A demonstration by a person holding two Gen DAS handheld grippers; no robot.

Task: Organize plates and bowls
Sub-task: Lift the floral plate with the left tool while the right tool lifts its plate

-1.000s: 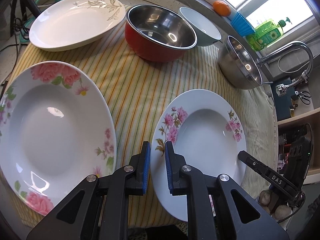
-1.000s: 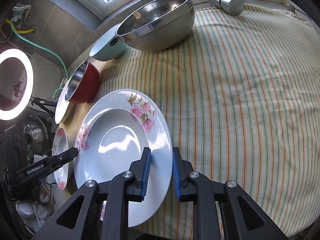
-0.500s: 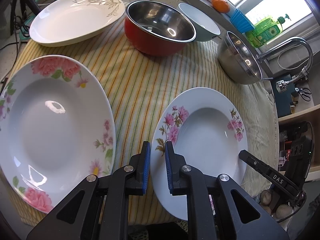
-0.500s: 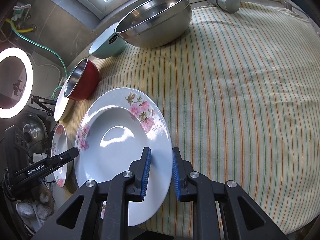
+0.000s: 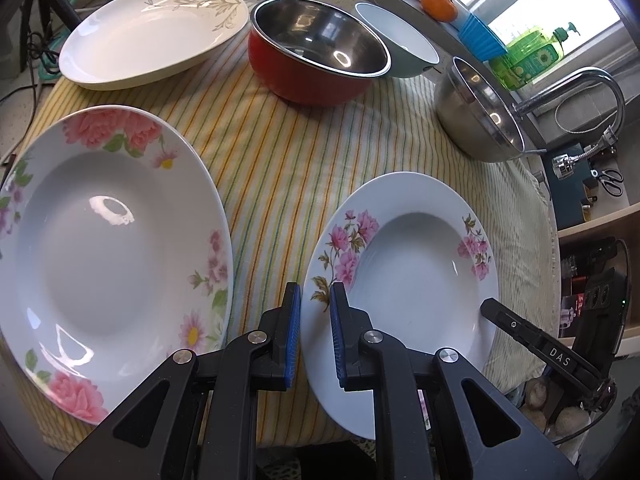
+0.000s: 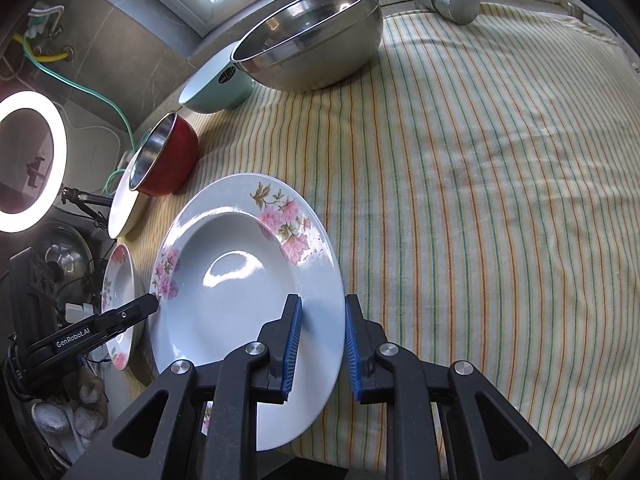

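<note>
1. Left wrist view: left gripper part open, straddling small floral plate's left rim, holding nothing firmly.
2. Right gripper part open astride its right rim; plate at striped cloth's near edge.

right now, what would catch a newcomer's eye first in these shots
Probably the small pink-flowered plate at the near edge of the striped cloth, with the right tongs straddling its rim and the left tongs at its opposite edge. Next, the larger rose-patterned plate on the left in the left wrist view. Behind them a red bowl, a pale green bowl and a steel bowl line the back.
</note>
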